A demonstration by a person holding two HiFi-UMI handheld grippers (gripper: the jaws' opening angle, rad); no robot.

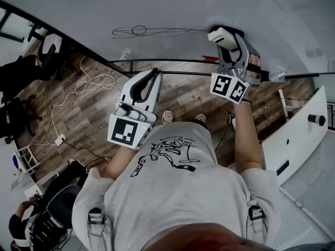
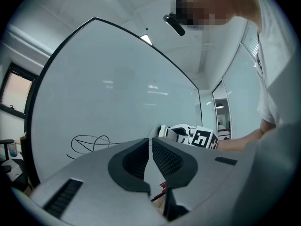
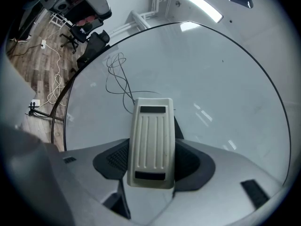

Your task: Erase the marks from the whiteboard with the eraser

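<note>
White plastic eraser point(image 3: 151, 126) is clamped in the right gripper point(image 3: 153, 160). The fingers pinch it from both sides, with the ribbed back facing the right gripper's camera and the long end sticking out toward the whiteboard point(image 1: 157, 7). In the head view the eraser sits up at the board, just past the right end of the marks point(image 1: 152, 31). The marks are a thin black scribble: a couple of loops with a long tail running toward the eraser. The eraser's front end looks super close to the tail of that line, but I honestly can't tell whether it's touching the board or hanging just off it.

The left gripper point(image 2: 149, 144) has its fingers pressed together with nothing between them. It points toward the board too, but it sits lower and to the left of the right gripper, well apart from the scribble. From its own camera you can see the scribble off to the left and the right gripper's marker cube off to the right.

Below the board there's a wood floor point(image 1: 78, 114) with a white cable point(image 1: 90, 82) snaking across it. The person is wearing a grey t-shirt point(image 1: 172, 197) with a black line drawing on it.
</note>
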